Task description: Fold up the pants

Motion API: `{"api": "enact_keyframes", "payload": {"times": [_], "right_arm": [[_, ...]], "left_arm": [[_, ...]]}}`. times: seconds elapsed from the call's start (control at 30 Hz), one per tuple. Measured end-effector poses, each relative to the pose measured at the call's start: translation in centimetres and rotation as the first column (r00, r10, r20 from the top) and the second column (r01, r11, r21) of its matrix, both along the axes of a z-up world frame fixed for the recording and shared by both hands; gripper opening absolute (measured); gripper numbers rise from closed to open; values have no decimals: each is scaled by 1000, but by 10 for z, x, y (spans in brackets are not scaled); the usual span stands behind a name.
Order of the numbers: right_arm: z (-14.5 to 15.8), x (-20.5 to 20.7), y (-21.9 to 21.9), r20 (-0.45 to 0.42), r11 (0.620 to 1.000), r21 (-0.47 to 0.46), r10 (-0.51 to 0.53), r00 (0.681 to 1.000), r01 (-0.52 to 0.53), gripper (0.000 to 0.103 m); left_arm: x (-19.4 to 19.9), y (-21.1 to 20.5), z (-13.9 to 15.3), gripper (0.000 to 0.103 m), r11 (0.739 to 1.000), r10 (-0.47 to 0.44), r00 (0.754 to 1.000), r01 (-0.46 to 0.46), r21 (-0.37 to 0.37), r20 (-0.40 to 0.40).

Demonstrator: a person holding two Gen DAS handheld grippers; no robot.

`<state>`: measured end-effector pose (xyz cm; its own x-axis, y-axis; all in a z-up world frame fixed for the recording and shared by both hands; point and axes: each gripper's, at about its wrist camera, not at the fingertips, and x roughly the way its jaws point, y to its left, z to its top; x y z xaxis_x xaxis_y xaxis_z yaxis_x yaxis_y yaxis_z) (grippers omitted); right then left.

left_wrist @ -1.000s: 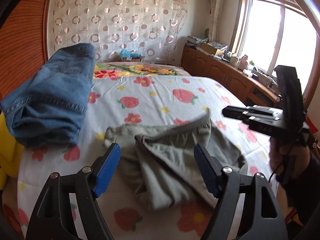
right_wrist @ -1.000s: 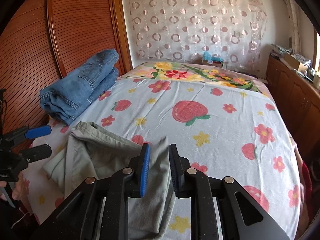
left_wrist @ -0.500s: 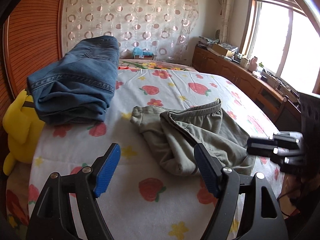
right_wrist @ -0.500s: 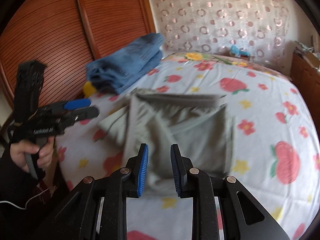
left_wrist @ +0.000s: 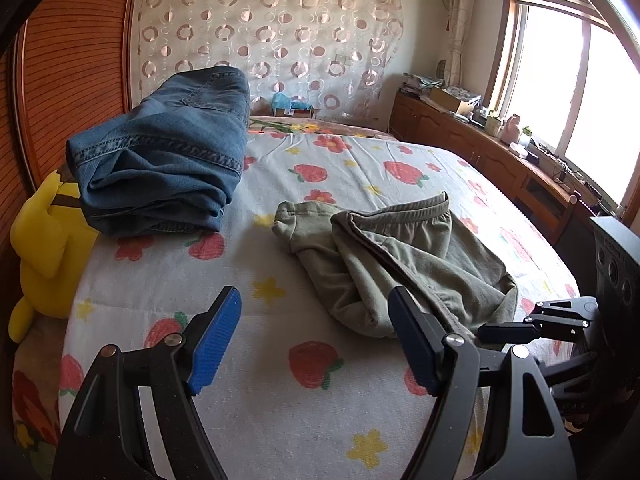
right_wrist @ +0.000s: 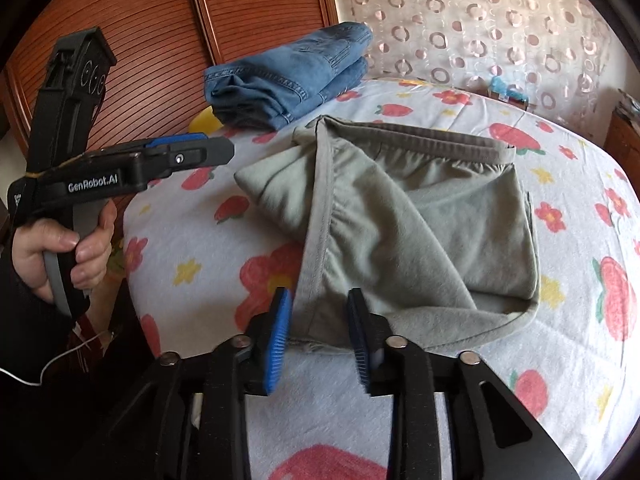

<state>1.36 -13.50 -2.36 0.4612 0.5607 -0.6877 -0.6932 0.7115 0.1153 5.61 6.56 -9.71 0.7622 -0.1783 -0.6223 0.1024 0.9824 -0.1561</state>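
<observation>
Grey-green pants [left_wrist: 400, 248] lie loosely folded on the strawberry-print bed sheet [left_wrist: 280, 380]; they also show in the right wrist view [right_wrist: 420, 232]. My left gripper [left_wrist: 316, 340] is wide open and empty, held above the sheet in front of the pants. It shows from the side in the right wrist view [right_wrist: 200, 148], left of the pants. My right gripper [right_wrist: 318, 332] is open, its fingers astride the near hem of the pants without pinching it. It shows in the left wrist view [left_wrist: 508, 332] at the right.
A folded pair of blue jeans [left_wrist: 168, 160] lies at the bed's left edge, on a yellow plush toy [left_wrist: 44, 240]. A wooden wardrobe [right_wrist: 160, 20] stands at the left. A low cabinet [left_wrist: 480, 152] with clutter runs under the window on the right.
Both grippers have drawn back toward the near end of the bed. My right gripper has opened wider and let go of the pants, which now lie at rest on the sheet.
</observation>
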Motion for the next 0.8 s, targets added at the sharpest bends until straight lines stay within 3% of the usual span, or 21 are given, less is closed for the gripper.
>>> {"api": "enact_keyframes", "payload": {"times": [0.23,0.27,0.3,0.43,0.6,0.8], "right_arm": [[-1,-8,0,26,999,-29,16,1000,-15,37],[-2,-8,3,33,999,-34,20,999,-19,32],[-2,-9,1,41,999,-42,23,999,-21,17],[1,5,3,21,999,2,36,999,-36,9],[31,20,-17,83,999,42,-15,996,12,6],[63,54,-27,192,997,12,-81,978,80,5]], "left_arm": [[0,0,0,77,1000,1,1000,-1,1,-1],[0,0,0,77,1000,1,1000,-1,1,-1],[0,0,0,77,1000,1,1000,-1,1,-1],[0,-1,-1,77,1000,-3,1000,3,4,-3],[0,-5,1,77,1000,-13,1000,13,7,-1],[1,-7,1,77,1000,-23,1000,23,6,-3]]}}
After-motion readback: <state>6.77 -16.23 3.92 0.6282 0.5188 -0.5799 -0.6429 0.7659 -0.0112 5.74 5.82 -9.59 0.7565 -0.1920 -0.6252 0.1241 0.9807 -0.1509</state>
